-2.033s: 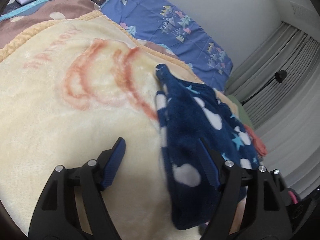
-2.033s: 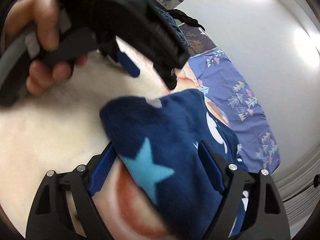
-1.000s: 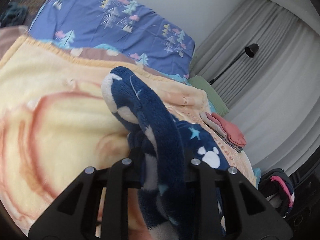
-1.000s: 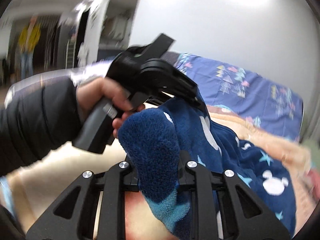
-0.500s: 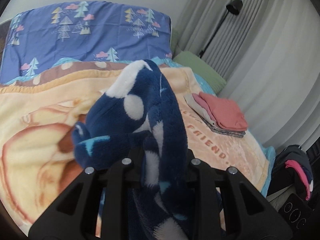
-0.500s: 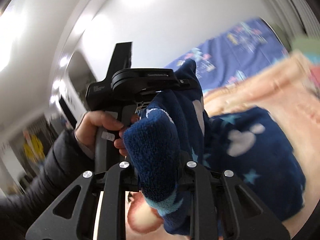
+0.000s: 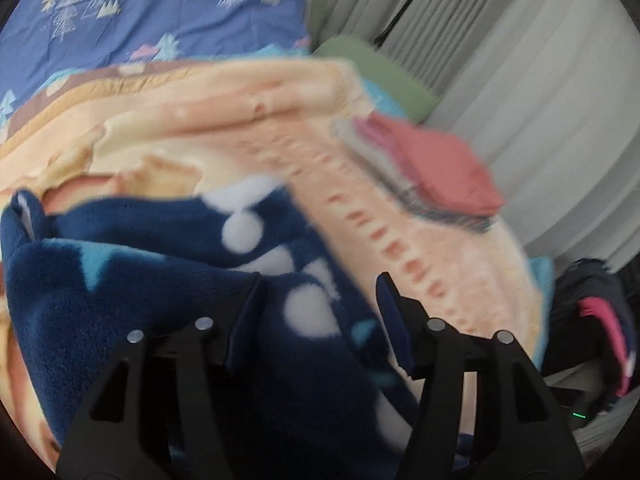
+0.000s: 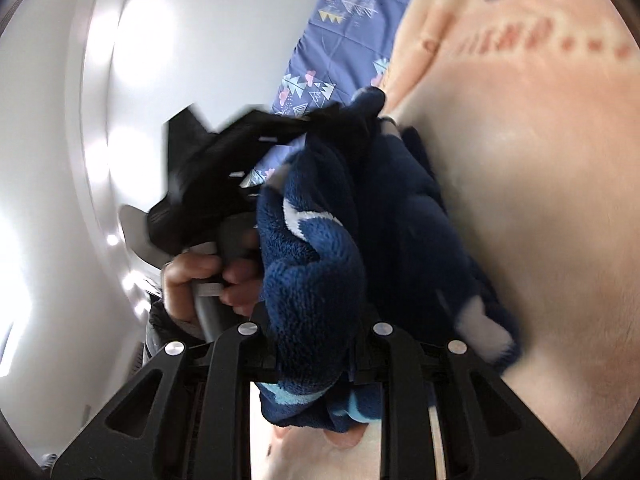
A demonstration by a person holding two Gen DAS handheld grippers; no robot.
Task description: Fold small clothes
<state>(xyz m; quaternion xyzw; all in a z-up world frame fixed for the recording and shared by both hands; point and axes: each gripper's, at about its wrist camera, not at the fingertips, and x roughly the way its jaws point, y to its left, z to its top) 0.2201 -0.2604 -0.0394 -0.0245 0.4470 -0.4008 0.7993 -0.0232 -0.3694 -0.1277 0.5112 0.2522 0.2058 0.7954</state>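
A navy fleece garment with white dots and light-blue stars lies bunched on the cream blanket. My left gripper is open, its fingers spread over the fleece, which lies loose between them. In the right wrist view my right gripper is shut on a thick fold of the same garment. The left gripper's black body and the hand holding it show just left of that fold.
A stack of folded clothes with a coral piece on top sits on the blanket's far right. A blue patterned pillow and a green pillow lie behind. Grey curtains hang at the right. Dark clothes are piled beside the bed.
My left gripper has opened and let go of the navy fleece, which dropped onto the blanket. My right gripper stays shut on its fold and has tilted.
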